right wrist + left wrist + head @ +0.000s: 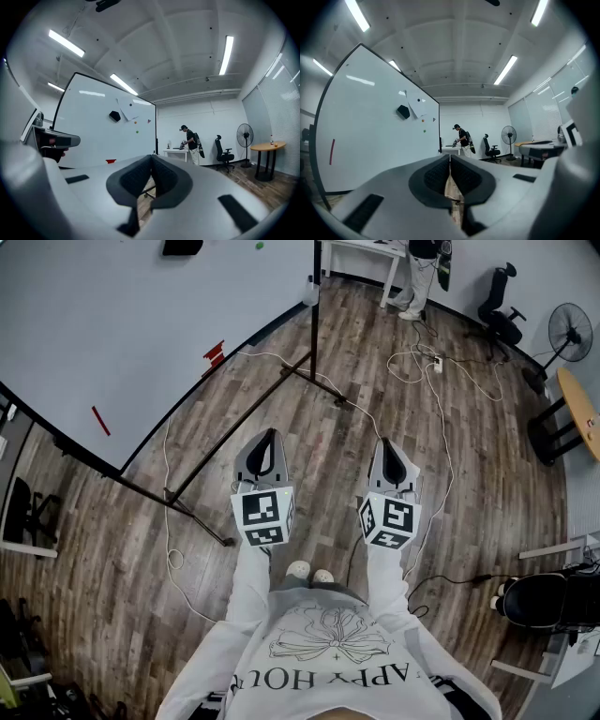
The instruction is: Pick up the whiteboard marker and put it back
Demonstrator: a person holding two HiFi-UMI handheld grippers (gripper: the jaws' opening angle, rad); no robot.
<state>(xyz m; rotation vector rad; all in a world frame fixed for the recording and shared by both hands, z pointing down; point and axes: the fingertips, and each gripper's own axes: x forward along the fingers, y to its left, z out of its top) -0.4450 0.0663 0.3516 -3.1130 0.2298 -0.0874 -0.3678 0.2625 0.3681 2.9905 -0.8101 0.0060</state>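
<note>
Two grippers hang level and empty over the wooden floor (319, 456), with the task's pick not yet begun. At far left the whiteboard (112, 324) stands on its dark frame. Low on its face sits a thin red stick, tilted, that looks to be the whiteboard marker (100, 420), well apart from both grippers.

By its look the marker should be light and stiff. Its smooth round barrel is likely to roll or slip between pads, so a grip across the middle of the barrel, clear of the cap, seems safest. What keeps it on the board cannot be made out, so a gentle pull straight off is the prudent guess.

Further right and higher on the board is a small red fitting (214, 354). It may be a holder, but it is too small to tell whether anything lies in it, and no other tray or cup shows.

Toward the middle, the left gripper (271, 434) has its ribbed pads pressed together with nothing between them. Just beside it, the right gripper (384, 442) is likewise closed on nothing. Both would need to open before any pick. Beyond them a person (412, 277) stands at a white desk, and an office chair (502, 315) and a standing fan (568, 329) close the scene at right.
</note>
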